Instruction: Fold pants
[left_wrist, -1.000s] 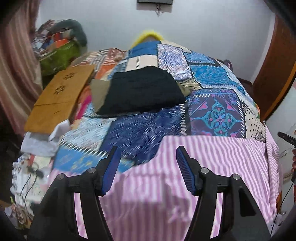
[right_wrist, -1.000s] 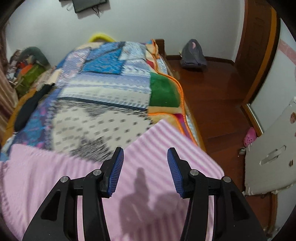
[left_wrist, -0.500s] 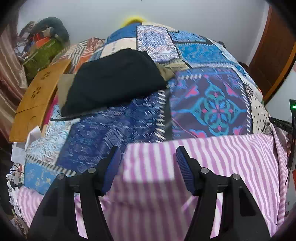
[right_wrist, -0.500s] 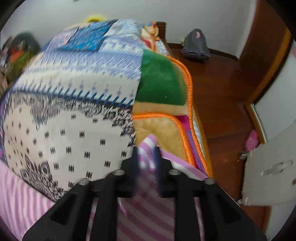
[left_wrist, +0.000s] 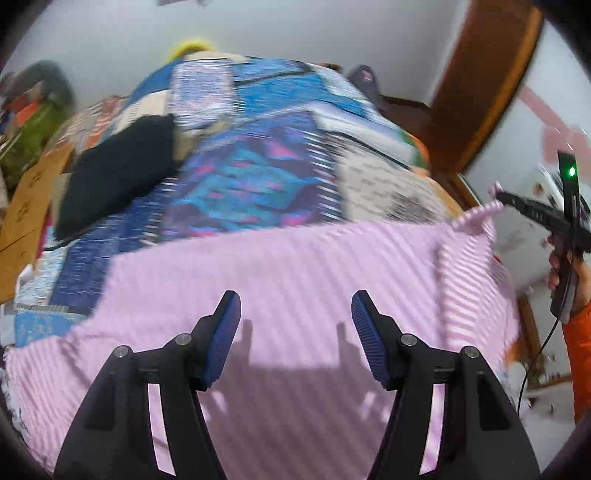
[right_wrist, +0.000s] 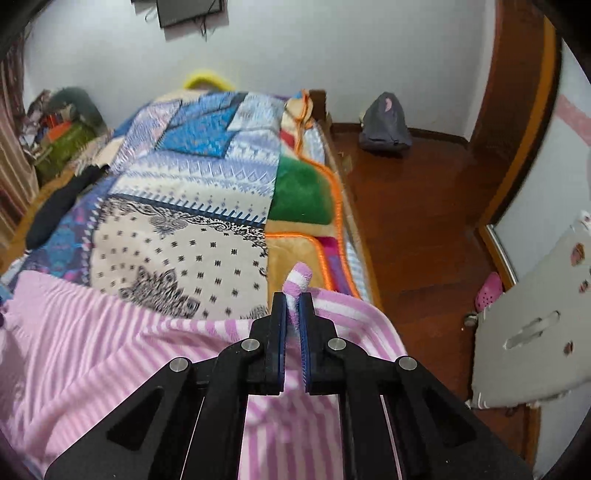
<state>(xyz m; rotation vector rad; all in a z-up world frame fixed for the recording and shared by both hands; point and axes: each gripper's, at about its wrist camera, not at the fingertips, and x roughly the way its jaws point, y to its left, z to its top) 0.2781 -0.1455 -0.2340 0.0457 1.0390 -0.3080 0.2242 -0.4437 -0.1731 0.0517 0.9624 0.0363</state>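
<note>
Now the right hand-held gripper (right_wrist: 291, 299) has pressed together on a corner of the pink striped pants (right_wrist: 110, 332), where a second ago it stood spread above them. The pants lie flat on the bed (right_wrist: 184, 236), one corner lifted. The left hand-held gripper (left_wrist: 295, 314) stays spread over the cloth, holding nothing, so the fold can start from the right side.

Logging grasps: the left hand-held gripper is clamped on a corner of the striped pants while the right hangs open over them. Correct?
Sides swapped. The right wrist view shows the right hand-held gripper clamped on the pants corner; the left hangs open over them.
</note>
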